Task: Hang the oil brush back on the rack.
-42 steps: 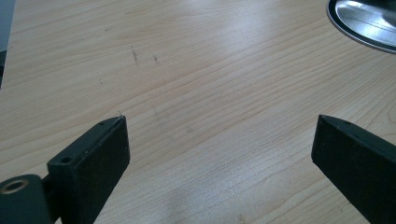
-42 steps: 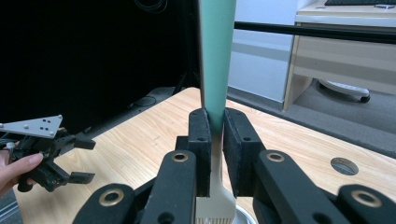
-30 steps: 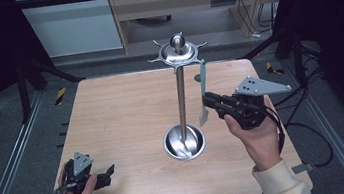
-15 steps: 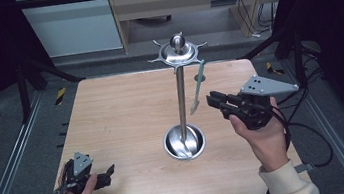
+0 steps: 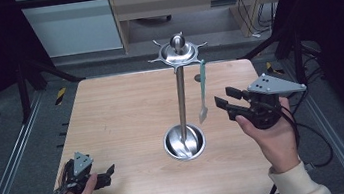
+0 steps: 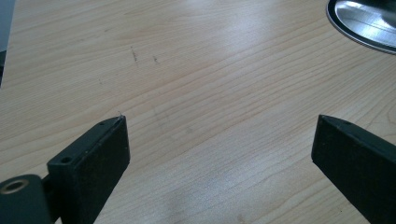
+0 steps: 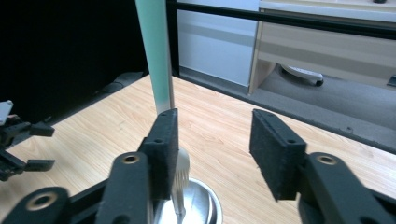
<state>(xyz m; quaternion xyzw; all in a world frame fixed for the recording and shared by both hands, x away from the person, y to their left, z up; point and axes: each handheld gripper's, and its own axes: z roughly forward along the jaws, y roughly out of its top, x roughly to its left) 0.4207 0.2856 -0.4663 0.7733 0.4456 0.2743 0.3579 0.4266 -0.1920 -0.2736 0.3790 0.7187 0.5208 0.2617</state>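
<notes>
A metal utensil stand rises from a round base (image 5: 185, 144) at mid-table, with a hooked hub (image 5: 177, 52) on top. A fork with a pale green handle (image 5: 202, 89) hangs from one hook, tines down. My right gripper (image 5: 224, 96) is held open just right of the fork, apart from it. In the right gripper view the green handle (image 7: 156, 60) runs down past the left jaw of my open right gripper (image 7: 212, 135), outside the gap. My left gripper (image 5: 107, 176) rests open near the front left corner, with nothing but bare wood between its jaws (image 6: 219, 135).
The wooden table (image 5: 122, 113) is bare left of the stand. The stand's base (image 6: 364, 23) sits at the top right of the left gripper view. Metal rails run along both table sides. A cabinet and cables stand beyond the far edge.
My right gripper has drawn back from the fork, to the right and toward the person, jaws open. The fork stays hanging on its hook. The left gripper has not moved.
</notes>
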